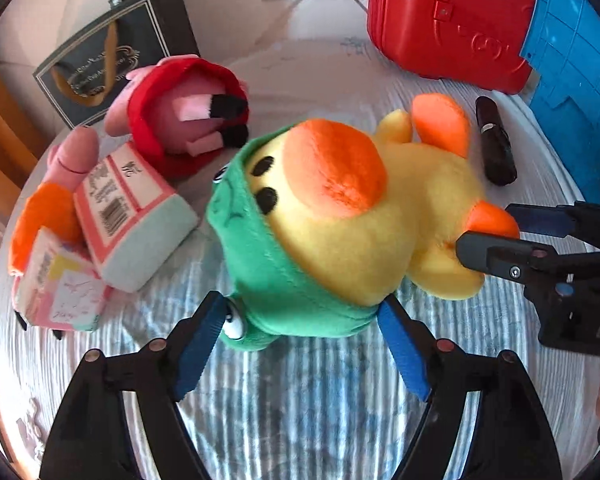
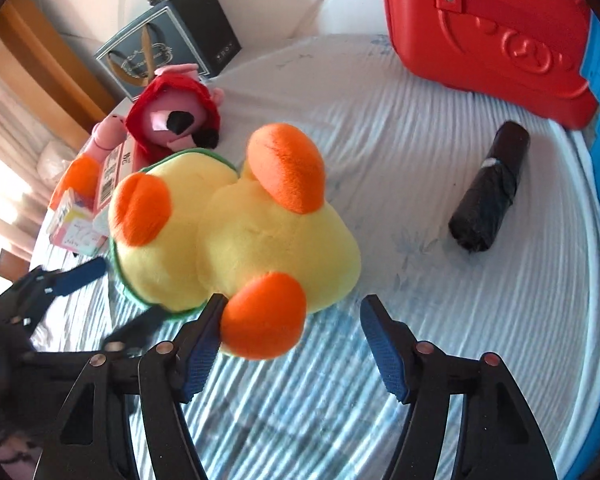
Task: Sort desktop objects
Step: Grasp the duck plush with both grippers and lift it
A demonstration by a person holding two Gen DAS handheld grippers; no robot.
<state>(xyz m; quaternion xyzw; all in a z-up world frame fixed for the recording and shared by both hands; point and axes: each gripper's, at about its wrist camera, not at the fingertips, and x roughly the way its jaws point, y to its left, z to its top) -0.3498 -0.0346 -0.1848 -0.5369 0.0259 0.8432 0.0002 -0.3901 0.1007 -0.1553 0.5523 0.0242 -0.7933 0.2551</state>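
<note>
red case (image 1: 440, 20) cut off top | box labels (image 1: 111, 200) unreadable

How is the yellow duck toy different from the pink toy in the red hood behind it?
The yellow duck looks bigger and wears a green hood; the pink toy wears a red one. The duck has orange feet, the pink toy black-tipped ones. The duck sits between the left gripper and the right gripper, both open; nothing is at the pink toy. Both are plush and lie on the striped cloth.

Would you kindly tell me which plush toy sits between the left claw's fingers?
The yellow duck plush with the green hood; the pink plush in the red hood lies farther off.
</note>
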